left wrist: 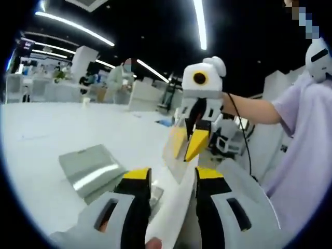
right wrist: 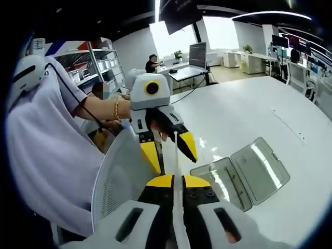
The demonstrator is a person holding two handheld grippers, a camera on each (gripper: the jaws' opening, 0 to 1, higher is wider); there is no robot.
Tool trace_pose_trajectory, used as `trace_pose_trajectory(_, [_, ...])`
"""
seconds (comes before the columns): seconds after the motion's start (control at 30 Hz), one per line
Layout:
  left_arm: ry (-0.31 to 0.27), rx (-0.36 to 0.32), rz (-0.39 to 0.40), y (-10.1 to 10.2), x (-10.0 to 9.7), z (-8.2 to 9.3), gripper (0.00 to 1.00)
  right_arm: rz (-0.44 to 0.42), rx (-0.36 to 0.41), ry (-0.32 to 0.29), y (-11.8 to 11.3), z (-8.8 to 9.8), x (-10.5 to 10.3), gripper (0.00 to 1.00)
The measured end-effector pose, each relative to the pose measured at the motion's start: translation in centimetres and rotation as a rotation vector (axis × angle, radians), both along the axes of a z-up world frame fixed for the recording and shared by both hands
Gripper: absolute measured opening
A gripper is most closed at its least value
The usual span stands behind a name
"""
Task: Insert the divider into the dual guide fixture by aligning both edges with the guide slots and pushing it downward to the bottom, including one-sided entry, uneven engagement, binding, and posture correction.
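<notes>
The divider (right wrist: 175, 163) is a thin white plate, seen edge-on in the right gripper view. My right gripper (right wrist: 178, 181) is shut on its near edge. My left gripper (right wrist: 170, 151) faces it with jaws spread to either side of the plate's far end. In the left gripper view the divider (left wrist: 174, 194) runs between my left gripper's (left wrist: 174, 175) parted jaws, and the right gripper (left wrist: 190, 145) pinches it further on. The clear guide fixture (right wrist: 244, 174) lies flat on the white table (right wrist: 249, 114), also visible as a grey box (left wrist: 91, 168), apart from both grippers.
A person in a pale shirt (right wrist: 46, 140) stands close beside the grippers, with an arm (left wrist: 249, 109) reaching in. A white mesh chair back (right wrist: 116, 181) sits just below the divider. Desks, shelves (right wrist: 104, 67) and monitors stand at the room's far side.
</notes>
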State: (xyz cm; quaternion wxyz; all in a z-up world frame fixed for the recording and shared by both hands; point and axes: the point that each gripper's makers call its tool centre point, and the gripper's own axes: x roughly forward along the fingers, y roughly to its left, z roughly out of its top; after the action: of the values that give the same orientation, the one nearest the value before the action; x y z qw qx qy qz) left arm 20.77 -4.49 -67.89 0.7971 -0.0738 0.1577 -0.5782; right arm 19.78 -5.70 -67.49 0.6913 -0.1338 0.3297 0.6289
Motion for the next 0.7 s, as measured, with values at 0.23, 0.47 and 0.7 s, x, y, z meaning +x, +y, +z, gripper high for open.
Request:
trace_pose_trajectory(0.23, [-0.005, 0.046, 0.035, 1.1, -0.7, 0.2, 0.44, -0.035, -0.042, -0.003, 0.3, -0.6, 0.0, 0.0])
trace_pose_trajectory(0.47, [-0.05, 0.111, 0.061, 2.3, -1.5, -0.1, 0.46, -0.094, -0.099, -0.04, 0.7, -1.5, 0.3, 0.0])
trace_pose_trajectory(0.7, [-0.062, 0.142, 0.066, 3.2, -2.1, -0.6, 0.46, -0.197, -0.126, -0.048, 0.8, -1.8, 1.0, 0.0])
